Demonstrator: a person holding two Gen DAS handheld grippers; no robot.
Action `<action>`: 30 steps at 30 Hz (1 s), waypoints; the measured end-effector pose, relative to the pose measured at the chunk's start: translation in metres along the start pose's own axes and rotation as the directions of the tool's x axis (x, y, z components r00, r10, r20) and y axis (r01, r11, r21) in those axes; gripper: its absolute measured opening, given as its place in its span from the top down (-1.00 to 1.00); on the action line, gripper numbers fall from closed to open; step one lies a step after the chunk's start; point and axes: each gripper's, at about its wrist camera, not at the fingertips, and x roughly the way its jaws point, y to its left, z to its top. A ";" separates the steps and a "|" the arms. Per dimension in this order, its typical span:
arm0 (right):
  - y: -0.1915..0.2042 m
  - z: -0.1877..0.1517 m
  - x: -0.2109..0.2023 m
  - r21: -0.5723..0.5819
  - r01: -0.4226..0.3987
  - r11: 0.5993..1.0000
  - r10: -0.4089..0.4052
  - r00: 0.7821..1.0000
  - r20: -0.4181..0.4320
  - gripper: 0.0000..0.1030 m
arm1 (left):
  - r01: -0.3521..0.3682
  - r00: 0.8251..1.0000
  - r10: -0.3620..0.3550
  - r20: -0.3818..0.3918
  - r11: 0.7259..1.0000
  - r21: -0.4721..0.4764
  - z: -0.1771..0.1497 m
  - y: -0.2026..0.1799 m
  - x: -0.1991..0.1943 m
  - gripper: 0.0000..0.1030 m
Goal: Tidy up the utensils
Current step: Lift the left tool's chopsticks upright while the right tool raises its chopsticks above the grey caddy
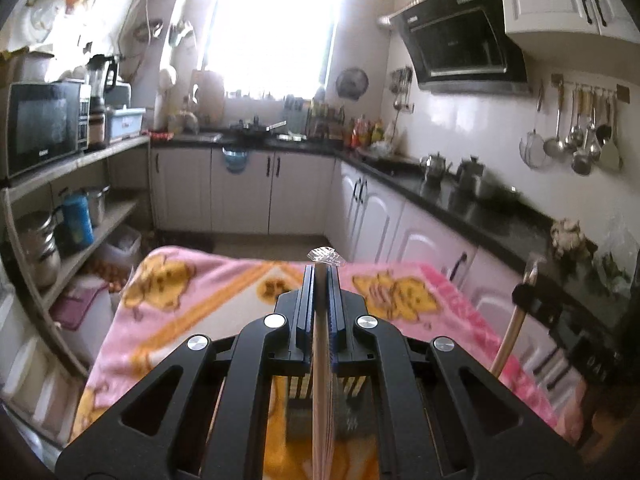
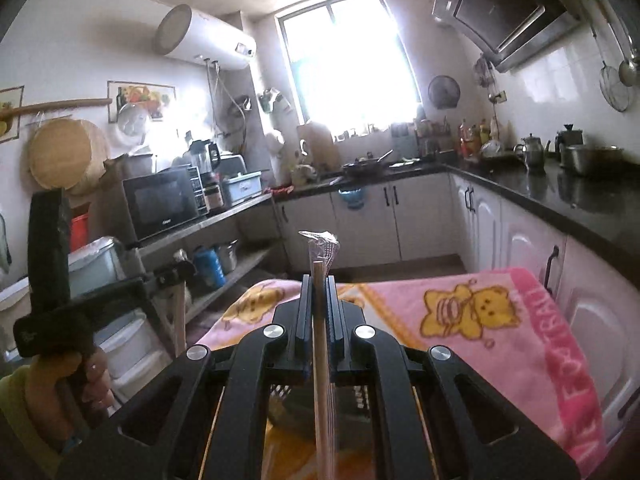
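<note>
Counting first: two grippers, two wrapped pairs of chopsticks, one blanket.

Left gripper (image 1: 322, 270) — jaws clamped together on a pale stick, one pair of chopsticks (image 1: 322, 344) in a clear crinkled wrapper whose tip pokes out past the fingertips. Right gripper (image 2: 320, 280) — same picture: jaws closed tight on a second pair of chopsticks (image 2: 321, 344), wrapper bunched at the tip.

Both are held above the pink blanket (image 1: 200, 312) with yellow bear print, which covers a table. A dark slotted holder (image 1: 304, 408) sits on the blanket beneath the grippers, mostly hidden by the black gripper frames; contents cannot be made out.

Around the blanket: beyond it, white cupboards under a black counter (image 1: 472, 208), two metal kettles on the counter, a range hood (image 1: 460, 32) above. A rail of hanging ladles and strainers (image 1: 576, 136) is on the wall over the counter, and a bright window is at the far end. Left of the blanket are shelves with a microwave (image 1: 40, 124), pots and a blue flask.

View differences: the right wrist camera shows the person's left hand (image 2: 80, 380) gripping the left tool's handle, plus a water heater (image 2: 204, 36) and a round board (image 2: 60, 156) on the wall. The left wrist camera shows only the right tool's tip with its stick at the blanket's right edge.
</note>
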 end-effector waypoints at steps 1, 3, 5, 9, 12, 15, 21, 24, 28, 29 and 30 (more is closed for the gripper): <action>-0.002 0.003 0.002 -0.004 0.003 1.000 -0.003 1.000 0.009 0.88 | -0.001 1.000 0.001 0.012 1.000 -0.001 0.005 -0.002 0.003 0.98; -0.004 0.009 0.007 -0.010 0.011 1.000 -0.010 1.000 0.022 0.88 | -0.004 0.999 0.004 0.032 1.000 0.001 0.011 -0.006 0.009 0.98; -0.004 0.013 0.010 -0.016 0.013 1.000 -0.012 0.999 0.033 0.88 | -0.015 0.998 0.014 0.063 1.000 0.015 0.016 -0.012 0.016 0.98; -0.007 0.022 0.021 -0.031 0.025 0.999 -0.023 0.998 0.063 0.88 | -0.043 0.993 0.038 0.109 0.998 0.040 0.023 -0.019 0.030 0.98; -0.009 0.026 0.030 -0.037 0.031 0.999 -0.028 0.997 0.078 0.88 | -0.062 0.990 0.055 0.128 0.997 0.050 0.021 -0.023 0.041 0.98; -0.013 0.026 0.042 -0.039 0.037 0.999 -0.034 0.996 0.088 0.88 | -0.065 0.989 0.059 0.139 0.997 0.040 0.016 -0.022 0.052 0.98; -0.023 0.016 0.065 -0.036 0.060 0.998 -0.056 0.995 0.086 0.88 | -0.061 0.987 0.056 0.152 0.998 0.027 -0.003 -0.018 0.071 0.98; -0.031 0.006 0.074 -0.023 0.075 0.997 -0.073 0.994 0.080 0.88 | -0.057 0.986 0.053 0.161 0.998 0.023 -0.012 -0.013 0.081 0.98; -0.039 -0.013 0.084 0.007 0.082 0.997 -0.082 0.995 0.058 0.88 | -0.054 0.988 0.051 0.147 0.998 0.020 -0.025 -0.004 0.093 0.98; -0.040 -0.018 0.085 0.013 0.084 0.996 -0.084 0.995 0.055 0.88 | -0.055 0.988 0.051 0.145 0.998 0.021 -0.028 -0.003 0.095 0.98; -0.042 -0.022 0.087 0.021 0.085 0.996 -0.086 0.995 0.051 0.88 | -0.055 0.988 0.051 0.143 0.998 0.021 -0.032 -0.001 0.097 0.98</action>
